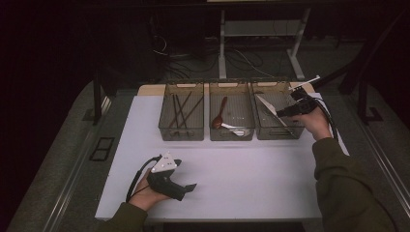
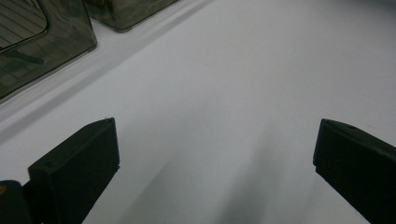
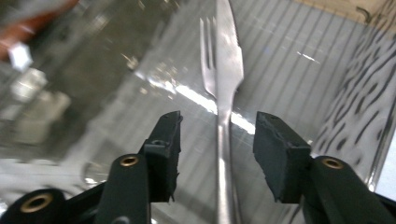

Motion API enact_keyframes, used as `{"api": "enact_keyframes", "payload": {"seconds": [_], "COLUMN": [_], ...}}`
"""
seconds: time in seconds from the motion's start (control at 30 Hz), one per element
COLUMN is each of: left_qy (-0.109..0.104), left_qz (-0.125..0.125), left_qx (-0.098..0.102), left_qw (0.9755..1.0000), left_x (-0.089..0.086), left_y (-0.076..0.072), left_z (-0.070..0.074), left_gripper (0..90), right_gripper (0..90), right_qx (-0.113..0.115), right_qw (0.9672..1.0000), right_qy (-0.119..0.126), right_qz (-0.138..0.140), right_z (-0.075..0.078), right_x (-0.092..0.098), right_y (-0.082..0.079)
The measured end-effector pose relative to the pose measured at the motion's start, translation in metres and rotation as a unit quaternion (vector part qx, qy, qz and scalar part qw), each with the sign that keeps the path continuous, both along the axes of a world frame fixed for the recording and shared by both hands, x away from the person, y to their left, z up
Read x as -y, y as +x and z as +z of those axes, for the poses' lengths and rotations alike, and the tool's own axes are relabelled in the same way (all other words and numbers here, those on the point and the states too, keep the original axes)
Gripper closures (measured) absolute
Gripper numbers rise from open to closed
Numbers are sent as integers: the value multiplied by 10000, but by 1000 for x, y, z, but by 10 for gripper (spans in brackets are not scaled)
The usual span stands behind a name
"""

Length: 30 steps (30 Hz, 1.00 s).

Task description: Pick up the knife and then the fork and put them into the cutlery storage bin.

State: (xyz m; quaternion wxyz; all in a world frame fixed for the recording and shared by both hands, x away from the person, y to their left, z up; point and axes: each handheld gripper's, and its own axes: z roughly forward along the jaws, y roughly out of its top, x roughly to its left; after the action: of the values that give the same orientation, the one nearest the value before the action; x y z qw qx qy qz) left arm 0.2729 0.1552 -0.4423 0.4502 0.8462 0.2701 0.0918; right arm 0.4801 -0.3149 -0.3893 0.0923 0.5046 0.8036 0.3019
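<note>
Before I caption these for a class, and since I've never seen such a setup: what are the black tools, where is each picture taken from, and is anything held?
A person sits at a white table with a hand-held two-jaw gripper in each hand. The high view looks down from above them. The other two pictures come from cameras riding on the grippers, looking along the black jaws.

At the far side stand three clear bins: the left bin holds dark sticks, the middle bin a brown spoon.

The left gripper rests over bare table, jaws wide apart, holding nothing.

The right gripper is at the right bin. A metal fork lies between its jaws, which stand apart from the handle, so nothing is gripped.
</note>
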Motion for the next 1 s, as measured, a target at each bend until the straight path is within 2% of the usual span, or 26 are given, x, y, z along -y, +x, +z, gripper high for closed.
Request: {"api": "enact_keyframes", "payload": {"seconds": [0.23,0.3,0.47,0.67,0.8,1.0], "left_qy": [1,-4,13,6,-1,-12], "left_qz": [7,7,16,34,39,57], "left_qx": [-1,8,2,3,0,1], "left_qw": [10000,10000,10000,10000,10000,10000], "left_x": [0,-1,-1,-2,-2,-2], "left_y": [0,0,1,1,2,1], "left_z": [0,0,0,1,1,1], "left_gripper": [0,0,0,0,0,0], "right_gripper": [355,328,274,252,246,236], "right_qx": [507,656,899,1194,1285,1457], "right_qw": [9980,9968,9917,9903,9887,9866], "right_qy": [368,448,886,669,711,642], "right_qz": [43,65,234,244,302,363], "right_z": [15,18,21,23,23,22], "right_x": [7,9,13,9,9,7], "right_y": [-17,-22,-34,-48,-59,-78]}}
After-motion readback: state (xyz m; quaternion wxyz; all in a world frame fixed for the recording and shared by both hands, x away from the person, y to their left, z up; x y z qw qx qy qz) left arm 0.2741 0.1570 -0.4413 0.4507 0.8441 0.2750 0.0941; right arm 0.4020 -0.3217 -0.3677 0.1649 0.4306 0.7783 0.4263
